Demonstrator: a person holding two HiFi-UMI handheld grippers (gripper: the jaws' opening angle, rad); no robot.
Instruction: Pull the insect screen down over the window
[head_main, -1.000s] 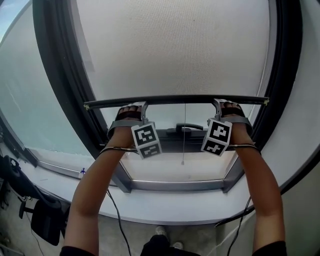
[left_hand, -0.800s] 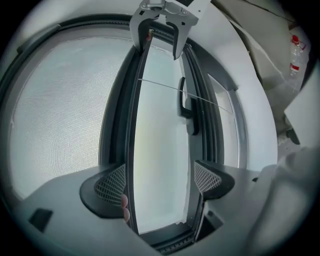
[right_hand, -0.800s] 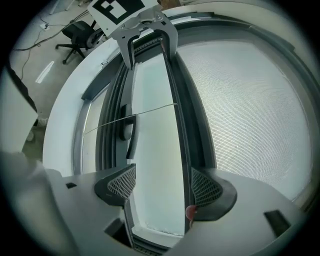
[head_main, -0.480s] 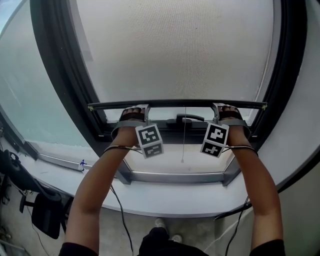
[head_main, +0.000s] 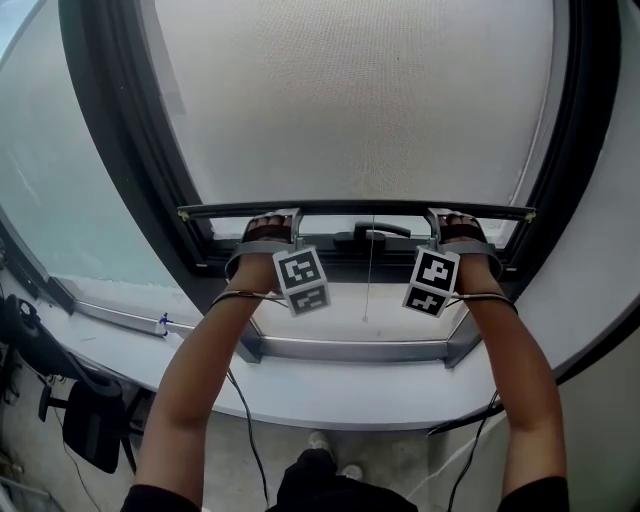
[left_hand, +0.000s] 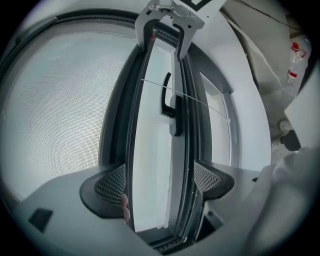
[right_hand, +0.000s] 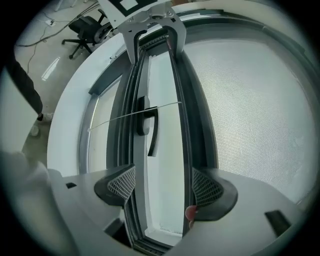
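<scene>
Lowered slightly, mid-frame: grey mesh insect screen's black bottom bar (head_main: 355, 211); left tool (head_main: 270, 222) and right tool (head_main: 452, 220) straddle it, jaws apart

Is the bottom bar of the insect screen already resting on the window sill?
No, the bar hangs well above the sill, with the window handle showing beneath it.

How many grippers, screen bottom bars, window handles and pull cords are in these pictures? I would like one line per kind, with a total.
Grippers: 2 (left gripper, right gripper)
Screen bottom bar: 1
Window handle: 1
Pull cord: 1
Total: 5
</scene>
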